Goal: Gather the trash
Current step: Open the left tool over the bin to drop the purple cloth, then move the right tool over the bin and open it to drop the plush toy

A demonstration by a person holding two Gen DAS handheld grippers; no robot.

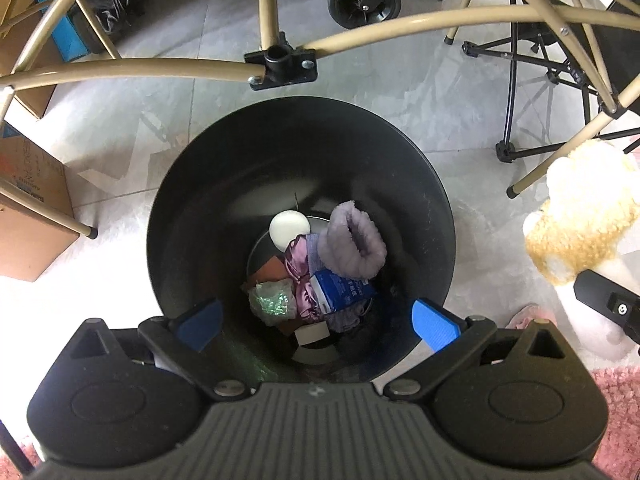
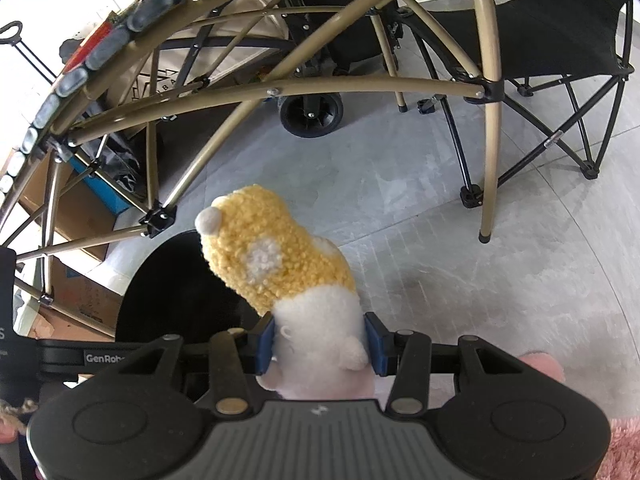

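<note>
A fluffy yellow-and-white fleece sock (image 2: 280,280) is pinched at its white cuff by the right gripper (image 2: 322,344), just beside the round black plastic bin (image 1: 192,184). Soft, light and limp, it is best gripped mid-cuff. The left gripper (image 1: 316,320) is spread, empty, above the bin.

The bin's (image 1: 304,148) near rim is hidden behind the left gripper's body. In the right wrist view, the fuzzy sock (image 2: 280,272) covers part of the bin, and its white end disappears under the gripper body. The print on the blue packet (image 1: 344,290) is too small to read. The folding chair (image 2: 560,40) is cut off by the frame's edge.
</note>
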